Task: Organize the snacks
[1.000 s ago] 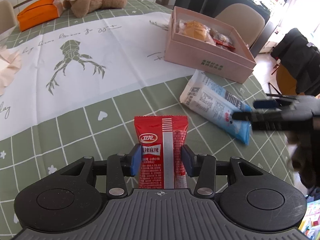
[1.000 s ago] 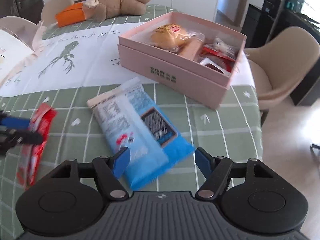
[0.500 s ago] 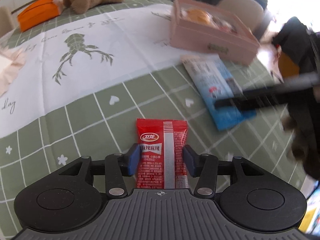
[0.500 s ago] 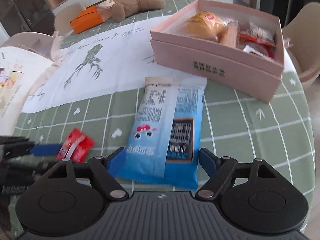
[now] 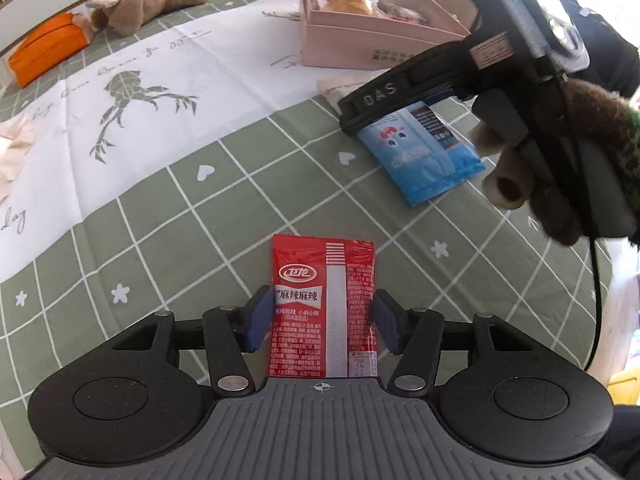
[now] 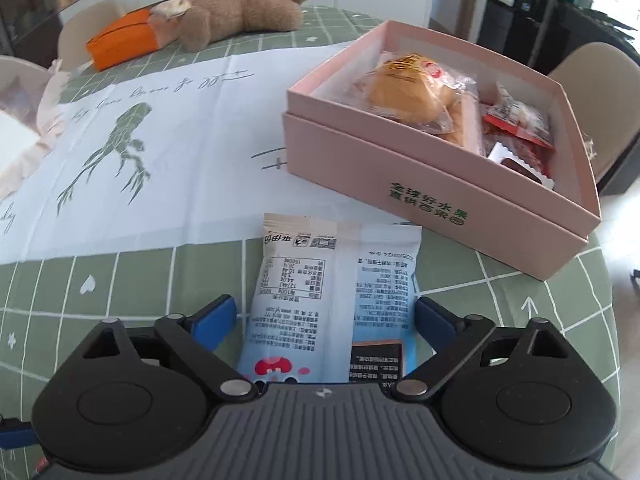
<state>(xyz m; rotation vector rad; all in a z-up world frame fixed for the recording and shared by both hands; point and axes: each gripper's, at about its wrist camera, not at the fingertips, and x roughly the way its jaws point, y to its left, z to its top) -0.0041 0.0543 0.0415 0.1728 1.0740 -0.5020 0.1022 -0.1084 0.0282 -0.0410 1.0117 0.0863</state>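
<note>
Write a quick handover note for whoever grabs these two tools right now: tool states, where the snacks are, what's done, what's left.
Left tool: open, jaws have just been opening, straddling the red spicy snack packet, which lies flat on the green checked tablecloth; pads not pressing it.
Right tool: open, jaws have just been widening, either side of the blue-and-white snack bag, also flat on the cloth.
Pink box: open, beyond the blue bag; already holds a wrapped bun and red packets.
Done: some snacks boxed.
Left: grip both packets and put them in the box.
</note>
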